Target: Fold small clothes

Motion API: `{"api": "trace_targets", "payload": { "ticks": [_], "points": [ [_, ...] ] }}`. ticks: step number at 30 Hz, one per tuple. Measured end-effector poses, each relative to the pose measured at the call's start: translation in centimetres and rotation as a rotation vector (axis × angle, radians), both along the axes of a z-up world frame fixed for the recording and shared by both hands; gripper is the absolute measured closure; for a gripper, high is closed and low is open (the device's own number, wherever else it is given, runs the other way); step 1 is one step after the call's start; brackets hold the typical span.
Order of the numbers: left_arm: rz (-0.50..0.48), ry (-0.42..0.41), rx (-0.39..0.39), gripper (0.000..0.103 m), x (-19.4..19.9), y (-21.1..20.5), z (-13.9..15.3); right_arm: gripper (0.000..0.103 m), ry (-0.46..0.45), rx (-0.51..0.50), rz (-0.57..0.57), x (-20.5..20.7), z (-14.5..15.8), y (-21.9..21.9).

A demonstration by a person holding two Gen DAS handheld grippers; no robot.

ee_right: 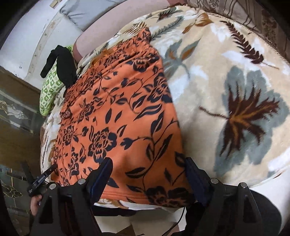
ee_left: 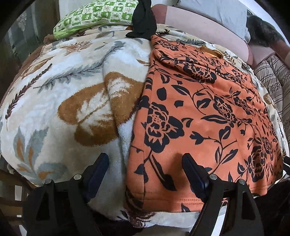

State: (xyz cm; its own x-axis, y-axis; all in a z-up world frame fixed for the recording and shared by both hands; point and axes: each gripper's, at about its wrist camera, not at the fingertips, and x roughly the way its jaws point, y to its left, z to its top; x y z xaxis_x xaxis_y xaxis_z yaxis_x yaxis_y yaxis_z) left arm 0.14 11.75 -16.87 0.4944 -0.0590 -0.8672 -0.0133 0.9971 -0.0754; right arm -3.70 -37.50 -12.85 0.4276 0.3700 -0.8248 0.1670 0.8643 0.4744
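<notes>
An orange garment [ee_left: 208, 118] with a black flower print lies spread flat on a floral fleece blanket [ee_left: 54, 90]. My left gripper [ee_left: 145, 158] hovers open over the garment's near left corner, with one finger above the blanket and the other above the orange cloth. In the right wrist view the same garment [ee_right: 117, 118] lies on the blanket [ee_right: 235, 72]. My right gripper [ee_right: 148, 160] stands open above its near hem by the right corner. Neither gripper holds anything.
A green-and-white pillow [ee_left: 96, 16] and a dark crumpled garment [ee_left: 143, 20] lie at the far end of the bed. A mauve bolster [ee_left: 208, 27] and a striped quilt [ee_left: 271, 81] lie behind. A hand [ee_right: 35, 201] shows at the lower left of the right wrist view.
</notes>
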Motion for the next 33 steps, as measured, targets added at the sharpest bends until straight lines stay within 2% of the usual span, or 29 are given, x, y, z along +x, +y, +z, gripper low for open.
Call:
{"api": "trace_targets", "payload": {
  "ticks": [9,14,17,19,21,23,24,25,26,27,28,30,31,32,33],
  "points": [
    [-0.008,0.010,0.017,0.020,-0.6,0.0,-0.1,0.022,-0.007,0.034,-0.032,-0.3,-0.3,-0.2],
    [-0.020,0.003,-0.023,0.020,-1.3,0.1,0.4,0.038,-0.014,0.047,-0.041,-0.5,-0.1,-0.4],
    [-0.035,0.033,-0.015,0.020,-1.3,-0.2,-0.6,0.038,-0.008,0.026,-0.079,-0.6,-0.1,-1.0],
    [-0.046,0.029,0.015,0.020,-1.4,-0.7,-0.8,0.038,0.043,0.022,-0.110,-0.4,-1.1,-1.6],
    [-0.057,0.026,0.027,0.033,-1.5,-0.9,-0.6,0.037,0.041,0.027,-0.099,-0.5,-1.3,-1.6],
    [-0.052,0.018,0.023,0.063,-1.4,-0.6,-0.3,0.039,0.032,0.039,-0.063,-0.4,-1.2,-1.2],
    [-0.046,0.018,0.016,0.071,-1.4,-0.4,-0.1,0.056,0.042,0.037,-0.052,-0.4,-1.3,-1.1],
    [-0.034,0.017,0.011,0.086,-1.5,0.0,0.3,0.070,0.060,0.026,-0.050,-0.4,-1.5,-1.1],
    [-0.028,0.013,-0.007,0.091,-1.5,0.4,0.6,0.073,0.063,0.038,-0.054,-0.5,-1.5,-1.4],
    [-0.025,0.004,-0.038,0.091,-1.7,0.8,1.0,0.082,0.057,0.055,-0.060,-0.8,-1.2,-1.7],
    [-0.021,-0.001,-0.044,0.091,-1.8,1.0,1.1,0.086,0.043,0.061,-0.068,-1.1,-0.7,-2.1],
    [-0.019,0.000,-0.051,0.089,-1.9,1.0,1.0,0.086,0.041,0.064,-0.087,-1.5,-0.5,-2.9],
    [-0.021,0.011,-0.056,0.083,-1.9,0.8,0.7,0.084,0.058,0.037,-0.097,-1.5,-0.9,-3.3],
    [-0.018,0.019,-0.045,0.075,-1.8,0.5,0.6,0.083,0.080,0.057,-0.087,-1.5,-1.5,-3.4],
    [-0.020,0.023,-0.034,0.072,-1.9,0.3,0.6,0.083,0.094,0.088,-0.083,-1.5,-1.8,-3.5]
  ]
}}
